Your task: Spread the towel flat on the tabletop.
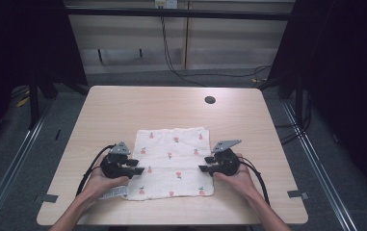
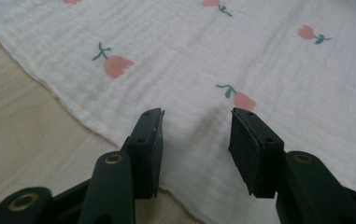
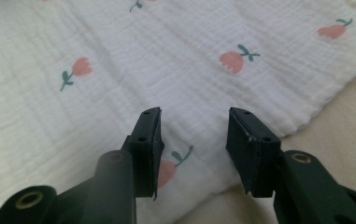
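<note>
white cloth [image 1: 174, 162] with pink flowers lies flat on desk [image 1: 123, 108], near front edge. left claw [image 1: 138, 166] wide open over cloth's left edge, right claw [image 1: 205, 163] wide open over right edge, both hold nothing

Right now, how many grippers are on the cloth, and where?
2. The left gripper sits at the cloth's left edge, jaws open. The right gripper sits at its right edge, jaws open. Neither has gripped the fabric yet.

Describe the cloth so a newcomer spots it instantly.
Start at the light wooden table. On its near half, between the left gripper and right gripper, lies a white cloth, spread flat. Its small pink flower print sets it apart.
</note>
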Motion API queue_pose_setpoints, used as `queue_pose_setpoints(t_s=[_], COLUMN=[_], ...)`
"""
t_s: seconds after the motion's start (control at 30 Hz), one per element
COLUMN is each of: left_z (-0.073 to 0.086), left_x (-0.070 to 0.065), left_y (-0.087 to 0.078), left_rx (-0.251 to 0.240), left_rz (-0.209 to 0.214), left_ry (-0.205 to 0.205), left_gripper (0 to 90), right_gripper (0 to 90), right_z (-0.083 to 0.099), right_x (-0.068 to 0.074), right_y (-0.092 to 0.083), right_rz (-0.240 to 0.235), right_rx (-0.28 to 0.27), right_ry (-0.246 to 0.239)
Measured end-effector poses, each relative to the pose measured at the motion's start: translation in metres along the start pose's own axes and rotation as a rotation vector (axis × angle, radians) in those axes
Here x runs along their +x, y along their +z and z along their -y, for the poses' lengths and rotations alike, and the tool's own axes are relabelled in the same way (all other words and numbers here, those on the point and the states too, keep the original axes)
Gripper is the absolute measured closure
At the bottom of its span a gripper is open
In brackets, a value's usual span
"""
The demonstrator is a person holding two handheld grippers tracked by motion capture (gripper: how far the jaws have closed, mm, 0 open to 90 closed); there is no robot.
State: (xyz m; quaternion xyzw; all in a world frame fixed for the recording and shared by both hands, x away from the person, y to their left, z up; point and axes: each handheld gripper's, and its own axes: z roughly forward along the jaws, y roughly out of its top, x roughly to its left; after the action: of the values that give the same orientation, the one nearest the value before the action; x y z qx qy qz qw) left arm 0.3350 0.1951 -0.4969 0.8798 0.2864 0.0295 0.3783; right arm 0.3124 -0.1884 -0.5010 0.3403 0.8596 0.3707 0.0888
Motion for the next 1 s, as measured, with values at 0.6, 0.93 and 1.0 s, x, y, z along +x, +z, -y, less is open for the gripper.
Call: queue_pose_setpoints(t_s=[0.6,0.93,1.0], left_z=[0.000,0.004,0.002], left_x=[-0.023,-0.033,-0.035], left_y=[0.005,0.004,0.006], left_rx=[0.009,0.022,0.018], left_rz=[-0.010,0.058,0.076], left_ry=[0.080,0.088,0.084], left_gripper=[78.5,88.9,89.1], right_gripper=[86.6,85.6,85.4], right_z=[0.018,0.030,0.035], right_x=[0.014,0.029,0.032], right_y=[-0.020,-0.035,-0.039], right_rz=[-0.015,-0.033,-0.031], right_rx=[0.029,0.048,0.054], right_ry=[-0.012,-0.034,-0.033])
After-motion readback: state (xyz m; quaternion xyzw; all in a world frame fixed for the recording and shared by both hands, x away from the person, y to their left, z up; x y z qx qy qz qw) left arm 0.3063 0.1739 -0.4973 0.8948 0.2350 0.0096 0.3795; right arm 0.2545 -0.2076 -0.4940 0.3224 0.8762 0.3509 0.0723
